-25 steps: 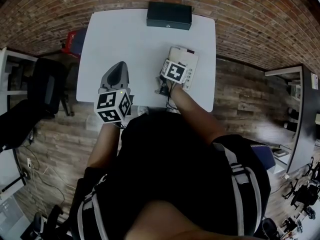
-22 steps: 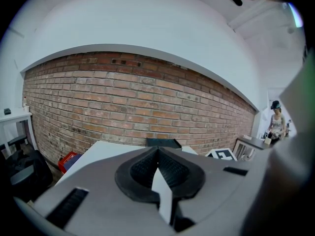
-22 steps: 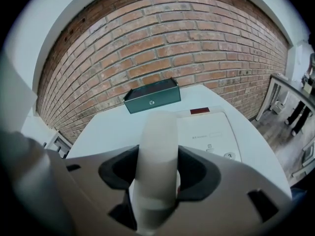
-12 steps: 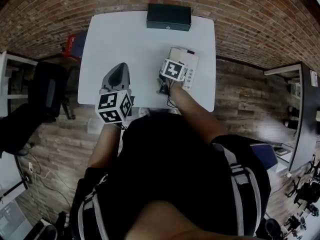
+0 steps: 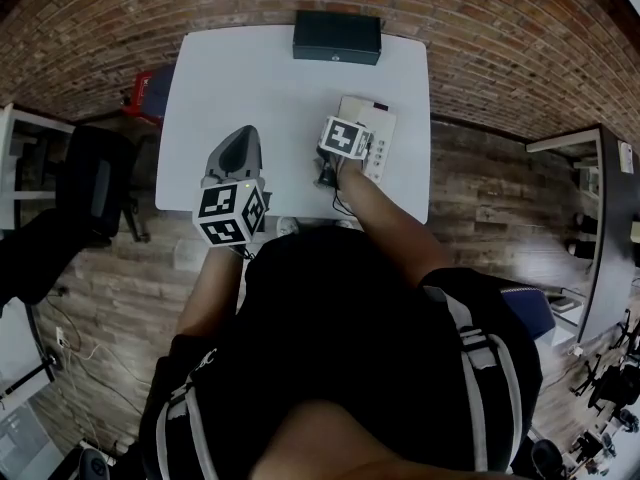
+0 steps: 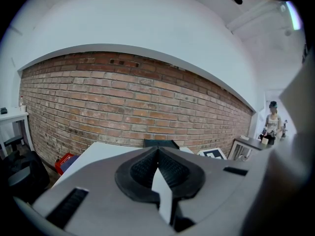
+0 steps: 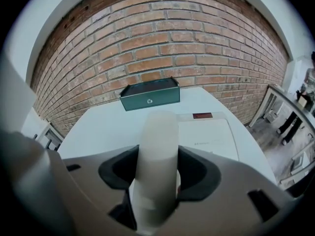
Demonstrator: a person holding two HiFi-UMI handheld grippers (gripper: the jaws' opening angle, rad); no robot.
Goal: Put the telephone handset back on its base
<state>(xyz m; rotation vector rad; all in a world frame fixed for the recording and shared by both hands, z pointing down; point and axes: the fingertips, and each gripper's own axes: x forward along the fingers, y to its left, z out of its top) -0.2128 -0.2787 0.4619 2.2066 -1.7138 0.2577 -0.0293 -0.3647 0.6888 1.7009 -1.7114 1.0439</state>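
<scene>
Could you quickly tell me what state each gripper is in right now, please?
Left gripper: closed, nothing between its jaws.
Right gripper: closed on the telephone handset.

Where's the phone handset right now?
In the right gripper view, the handset is clamped in the right gripper, next to the phone base on the table's right side.

The person wears a black top (image 5: 340,348) whose sleeves leave the forearms bare. Light grey straps (image 5: 468,328) with dark edges go over both shoulders. The left gripper (image 6: 157,154) and the right gripper (image 7: 156,168) have grey bodies and black ribbed pads (image 6: 142,168). Each one carries a cube (image 5: 228,213) with black and white square markers.
</scene>
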